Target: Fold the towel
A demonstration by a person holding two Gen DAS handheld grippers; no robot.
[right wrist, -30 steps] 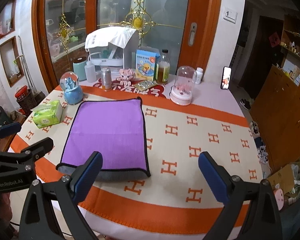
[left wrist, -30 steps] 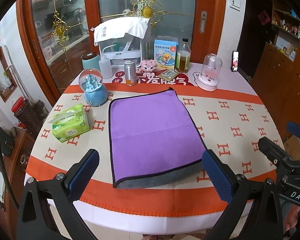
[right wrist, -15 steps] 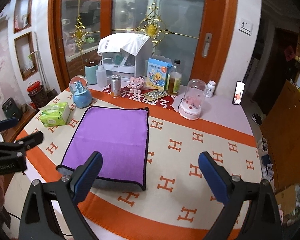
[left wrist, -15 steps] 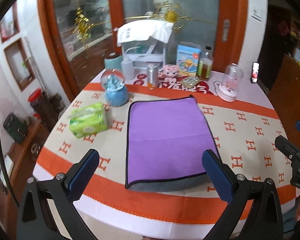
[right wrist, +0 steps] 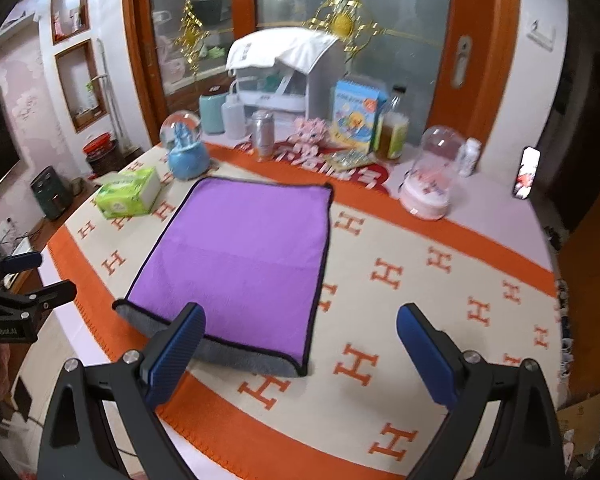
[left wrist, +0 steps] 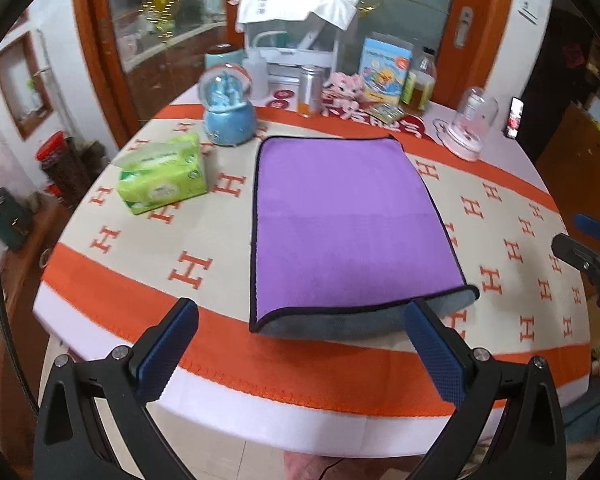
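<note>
A purple towel (left wrist: pixel 348 224) with a black hem lies folded flat on the round table, its grey underside showing along the near edge; it also shows in the right wrist view (right wrist: pixel 244 260). My left gripper (left wrist: pixel 300 344) is open and empty, held off the near table edge in front of the towel. My right gripper (right wrist: pixel 300 354) is open and empty above the table's near right part, its left finger (right wrist: pixel 172 356) over the towel's near edge. Each gripper shows at the other view's side: right (left wrist: pixel 592 256), left (right wrist: pixel 16 292).
A green tissue pack (left wrist: pixel 162 174) lies left of the towel. A blue snow globe (left wrist: pixel 230 110), a can (left wrist: pixel 310 90), a pink toy (left wrist: pixel 344 88), a box (left wrist: pixel 384 66), a bottle (left wrist: pixel 420 84) and a glass dome (left wrist: pixel 472 124) stand along the table's back. The cloth (right wrist: pixel 420 280) is patterned.
Both grippers have drifted back and to the left while staying open. The towel has not moved.
</note>
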